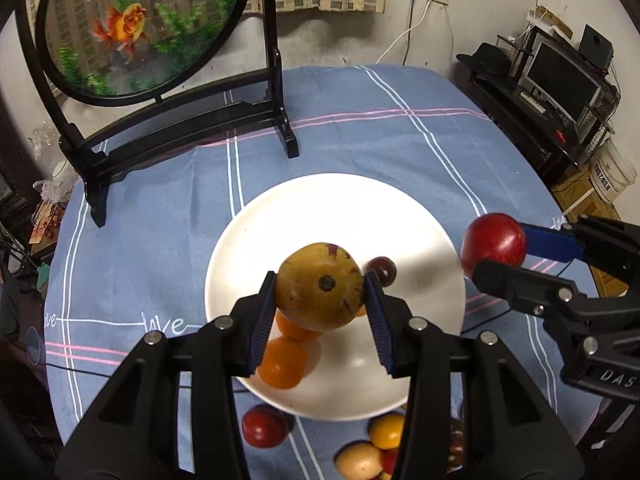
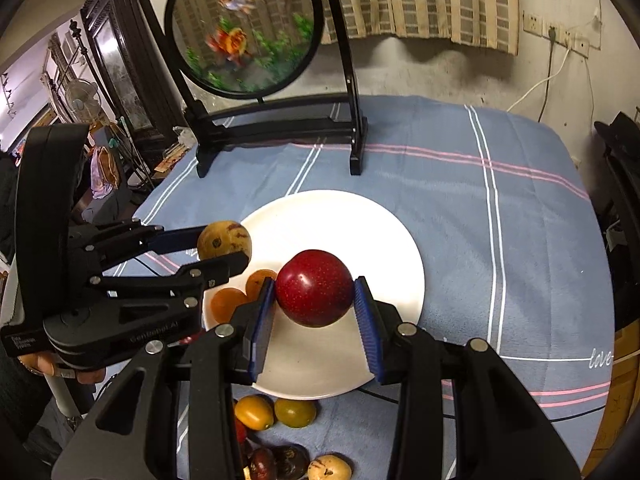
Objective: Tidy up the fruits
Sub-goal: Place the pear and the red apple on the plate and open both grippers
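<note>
Both tongs, left gripper [image 1: 320, 286] and right gripper [image 2: 315, 294], are clamped on a yellow fruit [image 1: 320, 286] and a red fruit [image 2: 315, 294] above the plate [image 2: 360, 224]; if released high, the oranges [image 2: 244, 292] at nine o'clock could probably be knocked off.

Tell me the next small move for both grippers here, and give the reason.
Probably lower both a little further and release. The left gripper holds the yellow-brown fruit and the right gripper the red fruit above the white plate, where two oranges already lie.
</note>
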### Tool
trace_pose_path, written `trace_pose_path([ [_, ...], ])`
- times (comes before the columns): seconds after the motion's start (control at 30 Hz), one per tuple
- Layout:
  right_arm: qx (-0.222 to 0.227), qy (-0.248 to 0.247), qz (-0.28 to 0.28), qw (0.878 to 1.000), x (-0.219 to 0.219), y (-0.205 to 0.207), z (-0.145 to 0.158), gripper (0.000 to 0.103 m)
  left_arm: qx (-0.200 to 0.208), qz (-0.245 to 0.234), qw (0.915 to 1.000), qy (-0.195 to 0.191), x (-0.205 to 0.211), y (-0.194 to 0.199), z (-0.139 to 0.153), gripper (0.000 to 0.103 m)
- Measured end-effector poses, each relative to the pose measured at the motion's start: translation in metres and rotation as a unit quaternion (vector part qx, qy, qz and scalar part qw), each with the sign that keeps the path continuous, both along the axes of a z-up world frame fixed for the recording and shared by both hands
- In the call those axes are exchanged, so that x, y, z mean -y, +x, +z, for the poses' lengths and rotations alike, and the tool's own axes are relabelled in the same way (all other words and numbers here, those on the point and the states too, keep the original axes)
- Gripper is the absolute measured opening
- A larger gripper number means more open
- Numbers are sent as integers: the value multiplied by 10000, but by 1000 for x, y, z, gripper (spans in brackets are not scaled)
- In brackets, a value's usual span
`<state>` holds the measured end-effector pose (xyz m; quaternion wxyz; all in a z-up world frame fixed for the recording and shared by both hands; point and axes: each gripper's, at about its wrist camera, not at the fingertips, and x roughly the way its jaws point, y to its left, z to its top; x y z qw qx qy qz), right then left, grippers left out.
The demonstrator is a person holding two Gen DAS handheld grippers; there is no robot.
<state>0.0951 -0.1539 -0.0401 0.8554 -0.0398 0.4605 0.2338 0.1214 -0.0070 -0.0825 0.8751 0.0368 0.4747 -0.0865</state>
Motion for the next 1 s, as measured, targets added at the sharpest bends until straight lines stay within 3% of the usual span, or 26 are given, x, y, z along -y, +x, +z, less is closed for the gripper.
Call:
trace_pose_path([
  [0.5, -320, -226, -5, 9992, 3, 24, -41, 40, -372, 110, 9989, 255, -4, 47, -40, 44],
  [0.73, -385, -294, 26, 9988, 2, 29, -52, 40, -417, 102, 9985, 353, 1, 58, -51, 44],
  [0.87, -491, -431, 96, 9978, -5, 34, -61, 40, -357, 133, 9972, 643, 8, 62, -58, 45],
  [1.0, -669, -617, 144, 9957, -14, 41, -73, 40, -485, 138, 9969, 610, 11, 66, -65, 47],
])
